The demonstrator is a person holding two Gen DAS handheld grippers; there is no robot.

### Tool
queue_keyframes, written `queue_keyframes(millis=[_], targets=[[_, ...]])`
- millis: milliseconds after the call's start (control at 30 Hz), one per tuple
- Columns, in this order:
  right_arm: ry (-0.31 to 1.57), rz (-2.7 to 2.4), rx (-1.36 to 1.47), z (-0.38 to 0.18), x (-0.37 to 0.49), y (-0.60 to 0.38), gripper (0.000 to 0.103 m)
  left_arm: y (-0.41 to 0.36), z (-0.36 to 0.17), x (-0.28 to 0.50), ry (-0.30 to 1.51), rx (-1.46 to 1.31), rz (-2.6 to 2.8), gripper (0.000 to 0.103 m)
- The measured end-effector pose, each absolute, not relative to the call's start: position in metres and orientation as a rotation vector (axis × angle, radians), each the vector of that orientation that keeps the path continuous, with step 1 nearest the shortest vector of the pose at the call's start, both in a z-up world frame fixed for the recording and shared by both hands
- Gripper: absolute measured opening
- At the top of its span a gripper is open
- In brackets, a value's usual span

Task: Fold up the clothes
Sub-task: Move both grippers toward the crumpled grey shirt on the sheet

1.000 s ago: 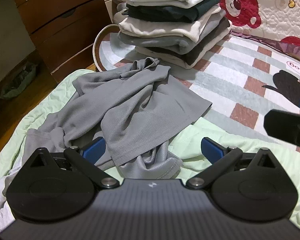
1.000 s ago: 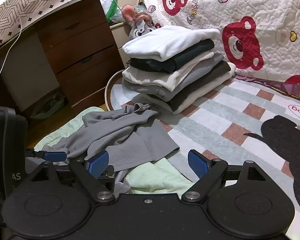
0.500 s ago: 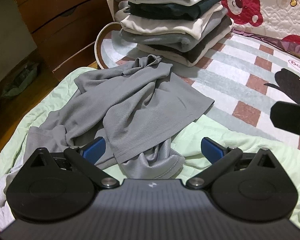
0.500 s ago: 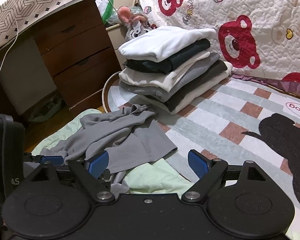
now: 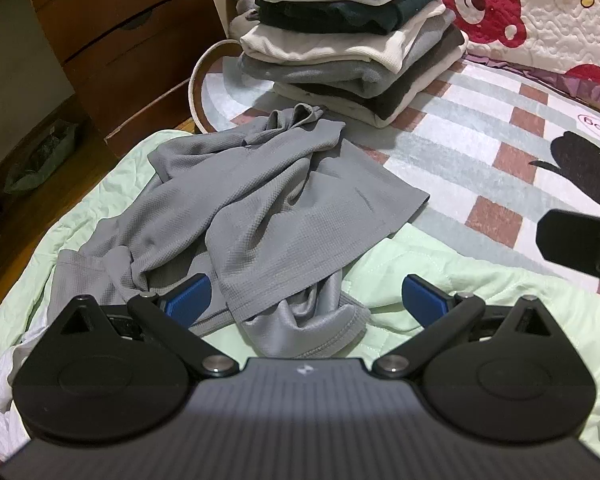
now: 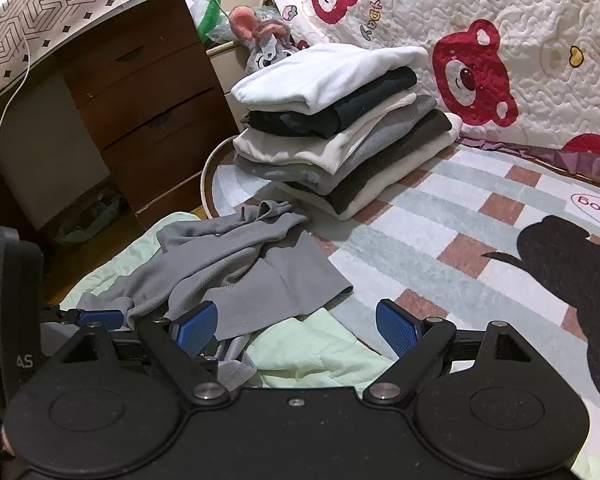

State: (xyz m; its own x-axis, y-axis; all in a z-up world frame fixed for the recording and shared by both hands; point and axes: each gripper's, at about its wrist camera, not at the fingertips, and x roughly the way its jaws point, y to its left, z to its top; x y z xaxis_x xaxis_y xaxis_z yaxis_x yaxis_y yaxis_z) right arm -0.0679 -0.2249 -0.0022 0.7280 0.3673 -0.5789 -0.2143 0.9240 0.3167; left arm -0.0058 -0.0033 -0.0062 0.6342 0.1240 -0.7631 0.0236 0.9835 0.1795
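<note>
Grey waffle-knit fabric, a crumpled shirt (image 5: 260,208), lies unfolded on a pale green quilt (image 5: 480,280), with one edge spilling onto the checked mat (image 5: 440,148). Its body is bunched in loose folds, a sleeve trails off to the left, and a ribbed hem curls up just in front of the left gripper (image 5: 306,298).

From the left wrist view, the shirt fills the middle of the scene and its weave is plain to see. The left gripper's blue pads stand spread wide, nothing between them, the left pad just over the cloth and the right one over the quilt. At the far right edge, a black part of the right gripper (image 5: 580,240) pokes in.

The right wrist view alone shows more of the room: a patterned tabletop (image 6: 60,20) at upper left, brown drawers (image 6: 148,92) below it, a plush toy (image 6: 264,44) behind the stack (image 6: 340,128) of folded clothes, and a bear-print quilt (image 6: 500,40) at right. Here the shirt (image 6: 236,272) looks smaller and sits left of centre. The right gripper (image 6: 296,328) is also spread open, empty, over the quilt's edge.
</note>
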Motion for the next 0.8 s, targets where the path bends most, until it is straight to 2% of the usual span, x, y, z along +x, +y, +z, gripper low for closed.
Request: queue_keyframes(millis=[300,467,600,800], targets=[[0.685,0.406,0.114,-0.03,-0.073,-0.226,0.093,0.026,-0.004,-0.008,0.752,0.188,0.037,0.103],[0.692,0.473,0.021,-0.047,-0.069,-0.222,0.093,0.073,-0.027,0.018,0.8,0.18,0.075,0.103],[0.651,0.516,-0.125,-0.037,-0.059,-0.219,0.093,0.098,-0.041,0.038,0.815,0.236,0.099,0.101],[0.578,0.522,-0.35,0.0,-0.038,-0.224,0.093,0.112,-0.04,0.07,0.813,0.133,0.01,0.098]])
